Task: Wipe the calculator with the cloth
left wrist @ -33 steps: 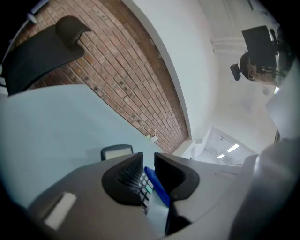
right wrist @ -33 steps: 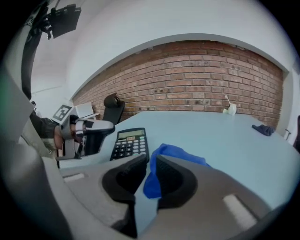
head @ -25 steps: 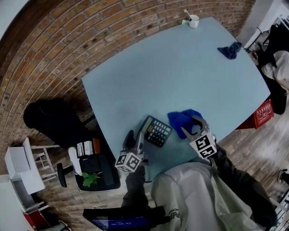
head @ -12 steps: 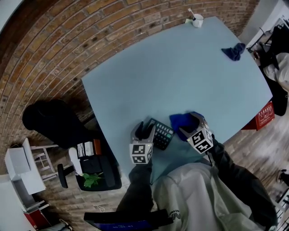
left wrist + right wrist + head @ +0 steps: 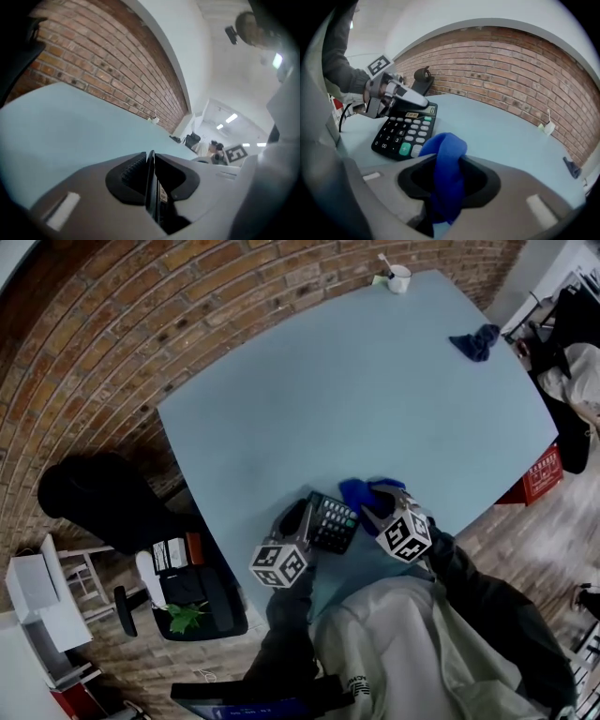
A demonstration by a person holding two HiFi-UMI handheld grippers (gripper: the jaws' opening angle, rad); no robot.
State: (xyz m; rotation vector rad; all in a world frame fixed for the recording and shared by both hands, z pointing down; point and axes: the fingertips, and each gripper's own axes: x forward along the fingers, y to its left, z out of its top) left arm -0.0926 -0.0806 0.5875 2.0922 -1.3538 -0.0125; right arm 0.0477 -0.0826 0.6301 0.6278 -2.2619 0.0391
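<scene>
The left gripper (image 5: 300,519) has just been closing. Its fingers now pinch the thin rim at the display end of the calculator (image 5: 334,521). The calculator lies flat near the 6 o'clock edge of the tabletop (image 5: 356,399), close to the person. At the calculator's 3 o'clock, the right gripper (image 5: 380,507) has also just been closing. Its fingers clamp a fold of the blue cloth (image 5: 361,491), which bunches up over them right beside the keys.

The hold on the calculator is only a narrow bite on its rim, so a firm stroke could twist it or pull it free. The cloth is held by one fold. It could drag out of the fingers, or leave the hard fingertips scraping and pressing the keys.

Further right, a white cup (image 5: 399,279) stands at the tabletop's 1 o'clock corner and a second blue cloth (image 5: 475,341) lies at 2 o'clock. Both are well apart from the work. The only obstruction is the left gripper itself, which covers the display end.
</scene>
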